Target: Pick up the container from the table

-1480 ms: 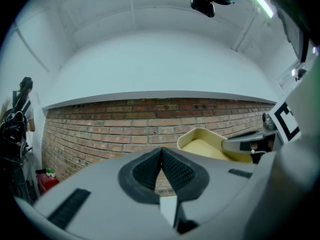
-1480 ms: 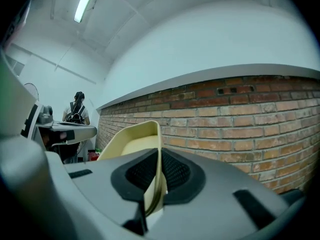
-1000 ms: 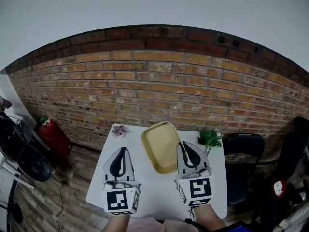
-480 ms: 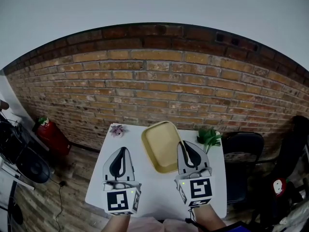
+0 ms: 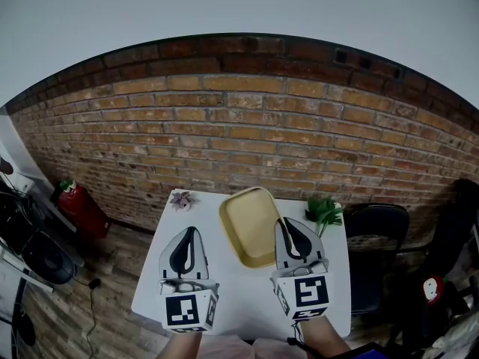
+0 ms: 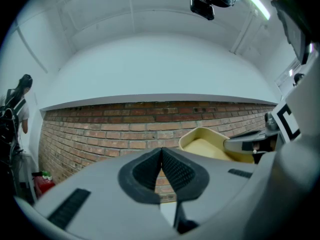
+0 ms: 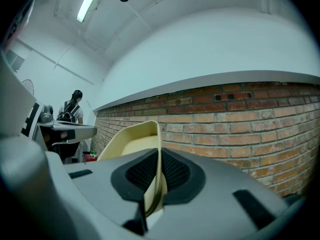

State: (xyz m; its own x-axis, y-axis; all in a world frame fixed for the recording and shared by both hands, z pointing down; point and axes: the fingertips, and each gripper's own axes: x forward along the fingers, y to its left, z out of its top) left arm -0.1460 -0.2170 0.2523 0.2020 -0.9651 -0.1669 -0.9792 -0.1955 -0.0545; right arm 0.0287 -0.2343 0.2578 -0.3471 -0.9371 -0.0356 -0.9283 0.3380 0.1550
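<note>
The container is a shallow yellow tray over the middle of the white table. My right gripper is shut on its right rim. In the right gripper view the thin rim runs between the pressed pads, and the tray stands out to the left against the brick wall. My left gripper hovers left of the tray, apart from it, shut with nothing in it. In the left gripper view its pads meet; the tray and the right gripper show to the right.
A small pink succulent sits at the table's far left corner, a green plant at the far right. A black chair stands to the right, a red extinguisher on the floor to the left. A brick wall lies behind.
</note>
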